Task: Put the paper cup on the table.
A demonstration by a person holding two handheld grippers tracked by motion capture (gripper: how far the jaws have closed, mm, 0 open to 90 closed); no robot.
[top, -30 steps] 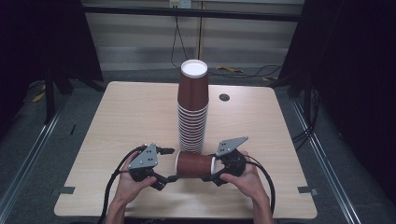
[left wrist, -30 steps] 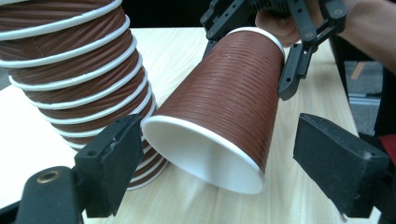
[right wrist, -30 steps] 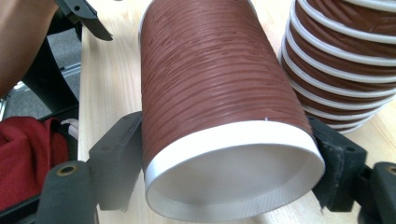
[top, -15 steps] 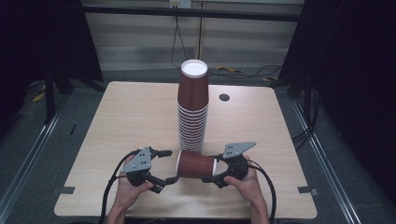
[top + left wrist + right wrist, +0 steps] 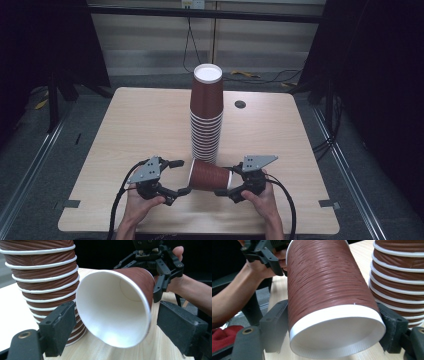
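A tall stack of ribbed brown paper cups [image 5: 206,120] stands upside down at the table's middle. In front of it a single brown cup [image 5: 210,176] is held on its side above the wood. My right gripper [image 5: 227,181] is shut on its base end; both pads press the cup's wall [image 5: 327,285] just behind the white bottom rim. My left gripper [image 5: 179,177] is open at the cup's mouth. The white inside [image 5: 112,310] faces it, and a gap shows between the rim and each jaw. The stack [image 5: 42,277] rises just behind the cup.
The light wooden table [image 5: 125,125] has a small dark round spot [image 5: 240,104] at the back right. Dark floor, metal rails and cables surround it. A red cloth [image 5: 222,337] lies low beside the person's arm.
My left gripper has drawn back a little to the left, off the cup's mouth. The right gripper and the cup have stayed where they were.
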